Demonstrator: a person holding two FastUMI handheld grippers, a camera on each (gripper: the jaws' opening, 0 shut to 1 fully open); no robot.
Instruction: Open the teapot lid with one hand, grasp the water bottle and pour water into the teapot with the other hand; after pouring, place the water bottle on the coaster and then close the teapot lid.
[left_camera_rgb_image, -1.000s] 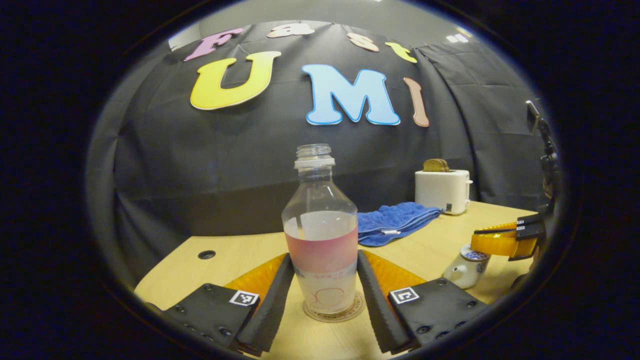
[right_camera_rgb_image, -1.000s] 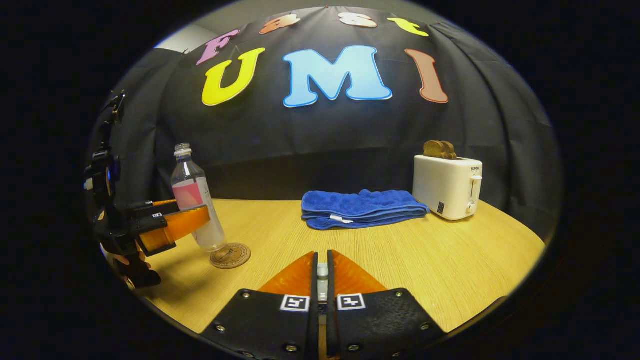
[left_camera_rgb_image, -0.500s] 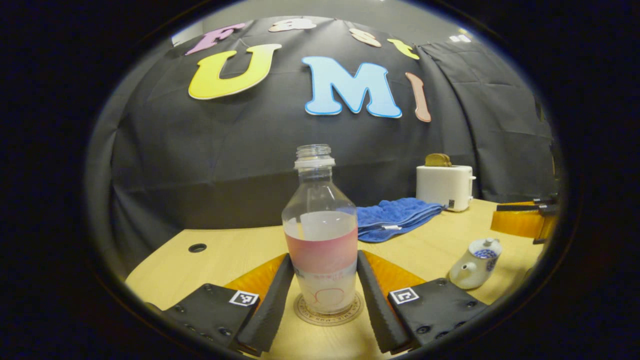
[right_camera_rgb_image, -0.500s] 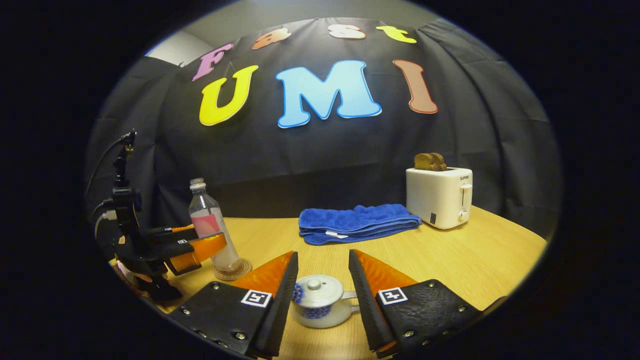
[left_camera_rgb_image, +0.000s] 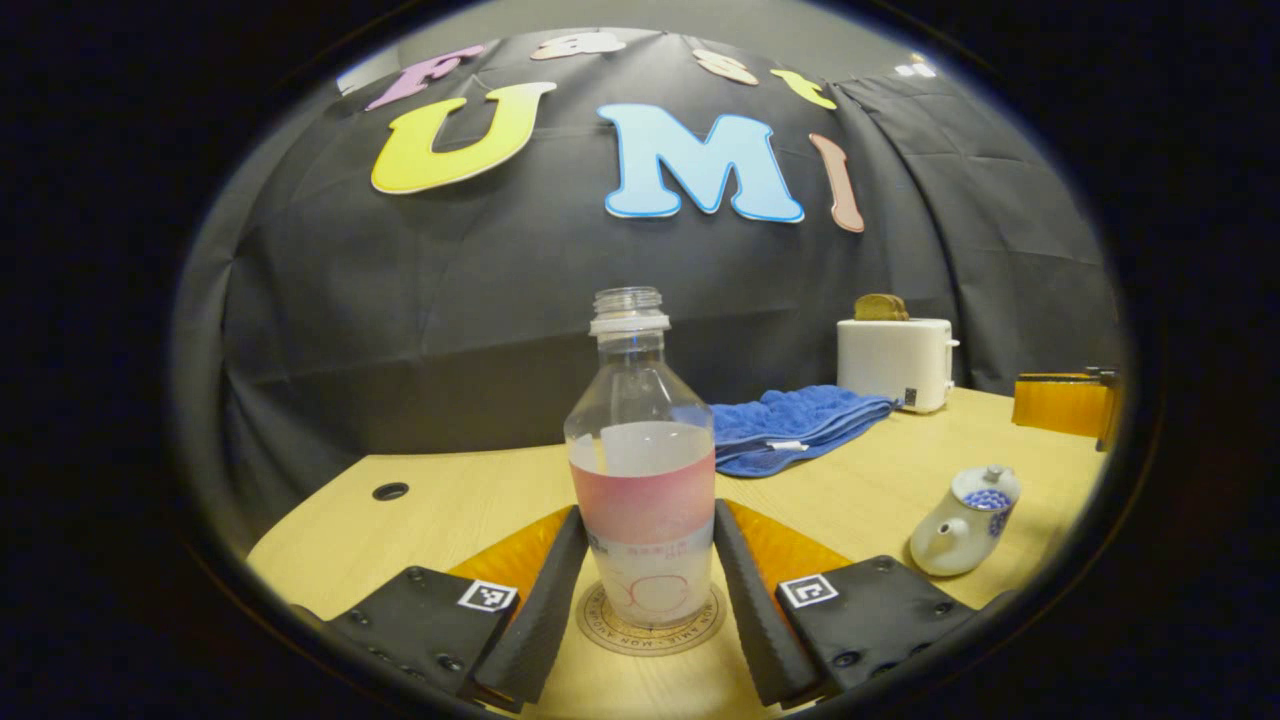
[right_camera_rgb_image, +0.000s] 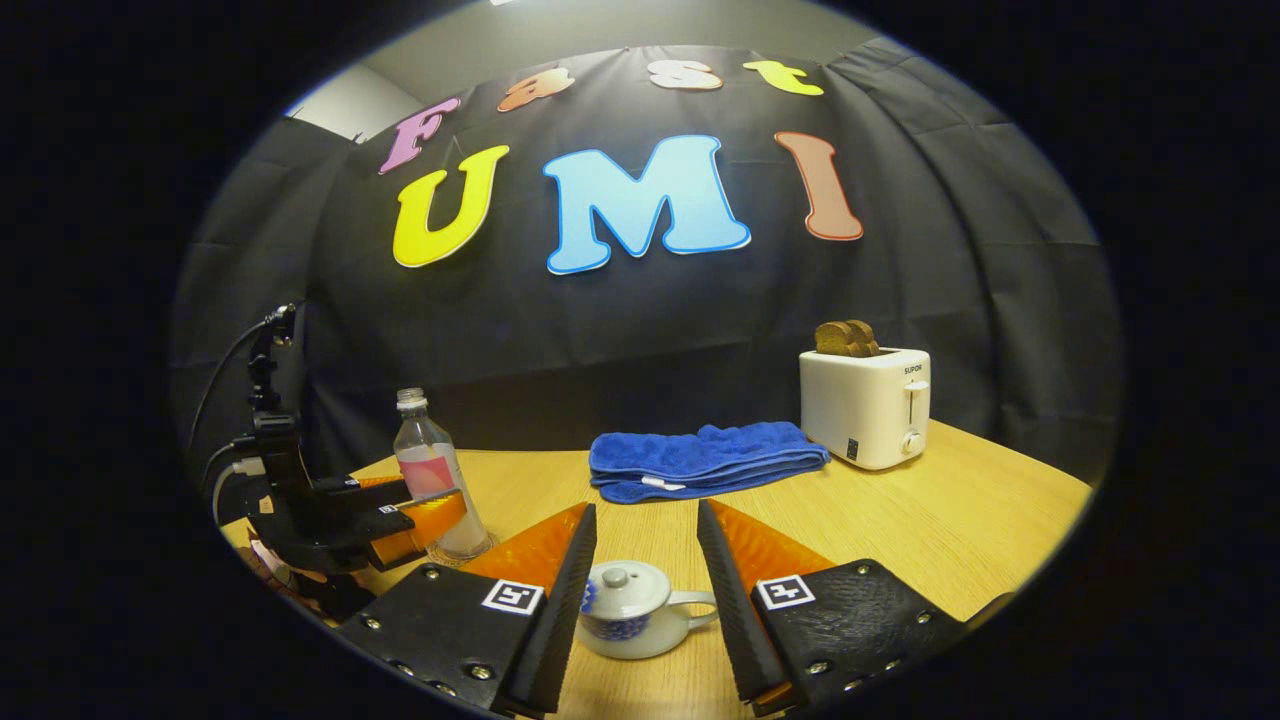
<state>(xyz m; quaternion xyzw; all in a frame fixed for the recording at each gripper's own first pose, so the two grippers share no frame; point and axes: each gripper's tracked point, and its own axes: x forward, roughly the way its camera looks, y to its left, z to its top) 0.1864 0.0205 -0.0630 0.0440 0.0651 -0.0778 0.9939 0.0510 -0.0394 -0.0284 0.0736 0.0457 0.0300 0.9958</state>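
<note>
- In the left gripper view, the left gripper (left_camera_rgb_image: 640, 585) is held level and low over the pale wooden worktop (left_camera_rgb_image: 450, 500), its fingers (left_camera_rgb_image: 545, 590) close along both sides of the clear plastic water bottle with a pink label (left_camera_rgb_image: 640, 470); whether they press on it or just flank it, I cannot tell.
- The uncapped bottle stands upright on the round brown coaster (left_camera_rgb_image: 650, 622), part full of water.
- In the right gripper view, the right gripper (right_camera_rgb_image: 645, 590) is also level and low, its fingers (right_camera_rgb_image: 565, 600) spread wide to either side of the small white teapot with blue pattern (right_camera_rgb_image: 630, 622), not touching it.
- The teapot's lid with its small knob (right_camera_rgb_image: 616, 578) sits on the pot; the handle points toward the right finger.
- Farther left in that view, the left gripper and bottle show.
- Beyond lie a folded blue towel (right_camera_rgb_image: 700, 460) and a white toaster (right_camera_rgb_image: 865, 405) holding brown bread (right_camera_rgb_image: 845, 338), near the worktop's far edge.
</note>
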